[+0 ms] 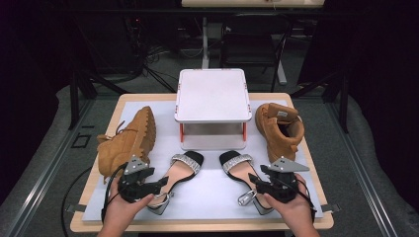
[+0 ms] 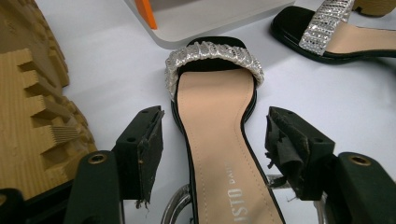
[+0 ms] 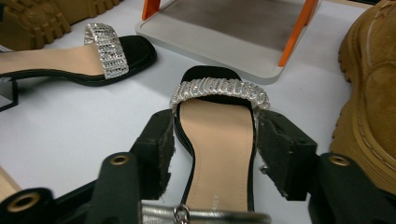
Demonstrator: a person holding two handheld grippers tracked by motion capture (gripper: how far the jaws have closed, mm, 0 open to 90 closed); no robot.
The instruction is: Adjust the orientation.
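Heel ends of both sandals hidden under the hands in the high view. Count: two sandals, two tan boots, one white stand [image 1: 212, 94].

Left sandal [image 1: 180, 170] and right sandal [image 1: 242, 170] lie in front of the stand, boots [image 1: 128, 140] [image 1: 280, 127] flanking it.

Left gripper [image 2: 215, 140]: jaws wide, astride the left sandal, pads clear.

Right gripper [image 3: 215, 144]: jaws hug the right sandal; contact unclear.

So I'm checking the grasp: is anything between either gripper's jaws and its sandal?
Nothing visible. The left gripper straddles the left sandal with clear gaps beside both pads. The right gripper has its jaws right against the right sandal, nothing wedged between.
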